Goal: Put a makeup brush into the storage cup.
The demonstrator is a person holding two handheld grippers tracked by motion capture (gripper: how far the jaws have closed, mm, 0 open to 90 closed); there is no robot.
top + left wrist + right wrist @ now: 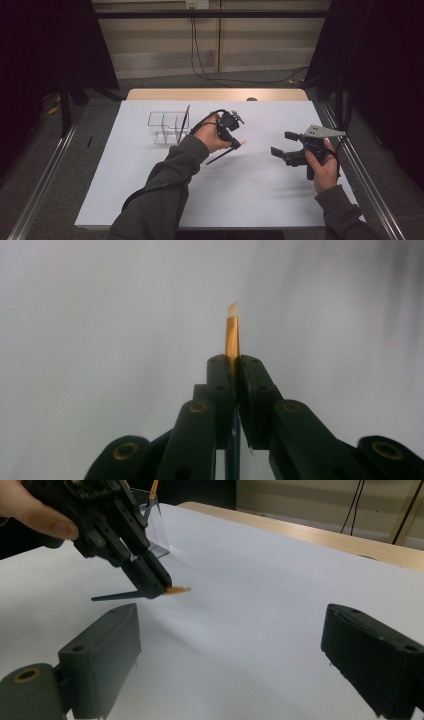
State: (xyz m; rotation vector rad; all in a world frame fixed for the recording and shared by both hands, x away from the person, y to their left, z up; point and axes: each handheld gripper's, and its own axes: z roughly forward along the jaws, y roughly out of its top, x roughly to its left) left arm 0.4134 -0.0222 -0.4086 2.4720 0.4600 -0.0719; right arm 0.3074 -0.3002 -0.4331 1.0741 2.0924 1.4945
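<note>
Now the left gripper (235,144), jaws pinched on a thin brush (232,332) near its golden ferrule, holds it clear above the middle of the white table (250,200). The right gripper (281,144) waits spread and empty by the right edge. Likely next comes carrying the brush to the clear organizer (167,127) toward the far left corner, which calls for tipping it upright.

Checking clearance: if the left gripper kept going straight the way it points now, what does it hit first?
Probably the bare white table top: beyond the left gripper and its clamped brush nothing else shows. Depth unclear.
</note>
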